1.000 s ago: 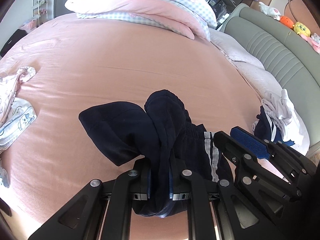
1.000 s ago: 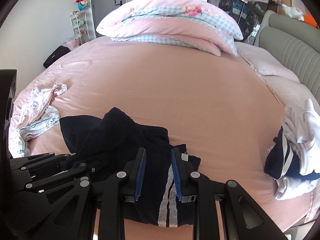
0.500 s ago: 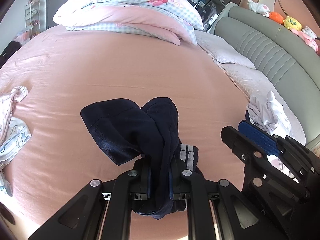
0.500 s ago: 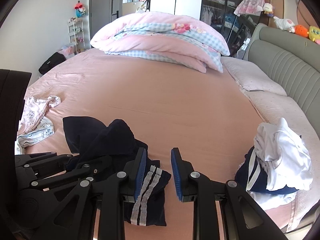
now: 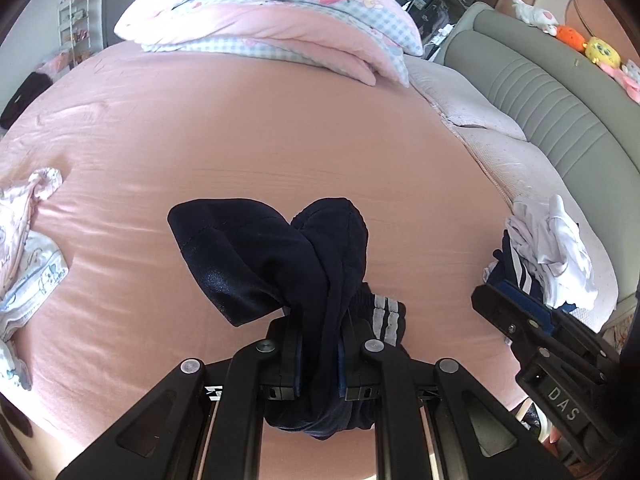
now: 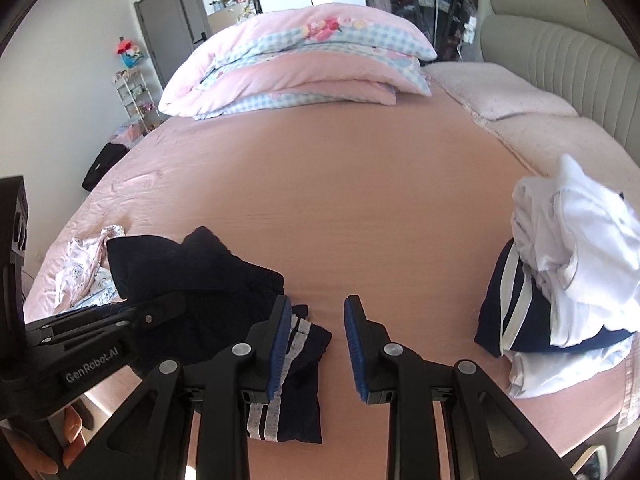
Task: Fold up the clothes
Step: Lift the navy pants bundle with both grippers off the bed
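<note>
Left hand-held gripper [image 5: 319,354] clamped on dark fabric, right hand-held gripper [image 6: 316,344] opening with nothing between its jaws

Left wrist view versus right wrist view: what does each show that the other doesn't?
Only the left wrist view shows the left gripper clamped on the bunched navy shorts, plus plush toys on the headboard. Only the right wrist view shows the right gripper opening with nothing between its pads, and a door. Both show the pink bed, folded duvet and white-and-navy clothes pile.

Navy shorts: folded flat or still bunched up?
Bunched. The navy shorts hang crumpled from the shut left gripper, striped hem trailing on the bed.
</note>
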The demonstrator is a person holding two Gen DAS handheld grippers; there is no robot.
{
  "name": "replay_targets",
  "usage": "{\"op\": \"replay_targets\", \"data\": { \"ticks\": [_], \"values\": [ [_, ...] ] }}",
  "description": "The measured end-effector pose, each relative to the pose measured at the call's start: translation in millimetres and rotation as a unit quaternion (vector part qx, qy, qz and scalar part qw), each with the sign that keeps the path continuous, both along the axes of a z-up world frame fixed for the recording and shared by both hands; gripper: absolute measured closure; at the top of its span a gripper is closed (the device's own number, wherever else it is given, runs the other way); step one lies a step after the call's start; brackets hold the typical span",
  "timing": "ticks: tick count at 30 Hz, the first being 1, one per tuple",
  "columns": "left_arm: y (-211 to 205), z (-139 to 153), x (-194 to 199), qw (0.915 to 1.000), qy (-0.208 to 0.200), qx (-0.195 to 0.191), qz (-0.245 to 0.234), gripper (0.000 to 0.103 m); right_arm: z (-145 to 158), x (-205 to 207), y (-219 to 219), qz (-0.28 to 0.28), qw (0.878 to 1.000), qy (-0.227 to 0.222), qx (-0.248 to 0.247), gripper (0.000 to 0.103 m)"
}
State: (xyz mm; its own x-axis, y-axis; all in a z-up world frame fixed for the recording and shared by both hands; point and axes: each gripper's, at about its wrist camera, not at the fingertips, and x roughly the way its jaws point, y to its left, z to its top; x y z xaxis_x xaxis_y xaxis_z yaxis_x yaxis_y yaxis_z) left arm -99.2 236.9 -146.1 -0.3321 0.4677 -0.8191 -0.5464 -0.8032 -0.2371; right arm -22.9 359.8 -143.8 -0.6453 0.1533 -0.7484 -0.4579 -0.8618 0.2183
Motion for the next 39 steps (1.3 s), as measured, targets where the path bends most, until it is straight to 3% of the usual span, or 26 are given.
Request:
{"op": "replay_targets", "data": {
  "ticks": [2,6,10,12,14,22,24,28,34,39],
  "values": [
    [-7,-5,-3,0.9999,-0.011,-0.001,0.007,0.092,-15,6,11,-0.005,0.998,0.006,-0.067,0.045],
    [-13,-9,-3,0.9998,-0.013,-0.008,0.008,0.092,-51,22,25,-0.03,0.98,0.022,-0.194,0.043],
    [-16,-12,-1,0.9998,-0.016,-0.008,0.004,0.092,-95,42,36,-0.071,0.944,0.025,-0.322,0.043],
    [-17,-14,-2,0.9998,-0.019,-0.01,0.003,0.092,-110,51,35,-0.085,0.929,0.03,-0.358,0.043],
    [-19,-16,-2,0.9997,-0.022,-0.011,0.004,0.092,-119,56,34,-0.091,0.924,0.028,-0.371,0.043],
    [-27,-22,-6,0.9993,-0.033,-0.018,0.007,0.092,-123,55,24,-0.067,0.92,0.03,-0.384,0.043],
    [-29,-23,-6,0.9992,-0.036,-0.018,0.007,0.092,-128,54,20,-0.062,0.914,0.029,-0.4,0.043],
    [-32,-26,-7,0.9989,-0.042,-0.02,0.007,0.092,-144,52,16,-0.069,0.887,0.044,-0.455,0.043],
    [-32,-29,-7,0.9986,-0.048,-0.022,0.006,0.092,-157,37,23,-0.078,0.863,0.069,-0.493,0.043],
    [-31,-28,-6,0.9985,-0.05,-0.023,0.002,0.092,-161,23,30,-0.069,0.858,0.069,-0.504,0.043]
  ]
}}
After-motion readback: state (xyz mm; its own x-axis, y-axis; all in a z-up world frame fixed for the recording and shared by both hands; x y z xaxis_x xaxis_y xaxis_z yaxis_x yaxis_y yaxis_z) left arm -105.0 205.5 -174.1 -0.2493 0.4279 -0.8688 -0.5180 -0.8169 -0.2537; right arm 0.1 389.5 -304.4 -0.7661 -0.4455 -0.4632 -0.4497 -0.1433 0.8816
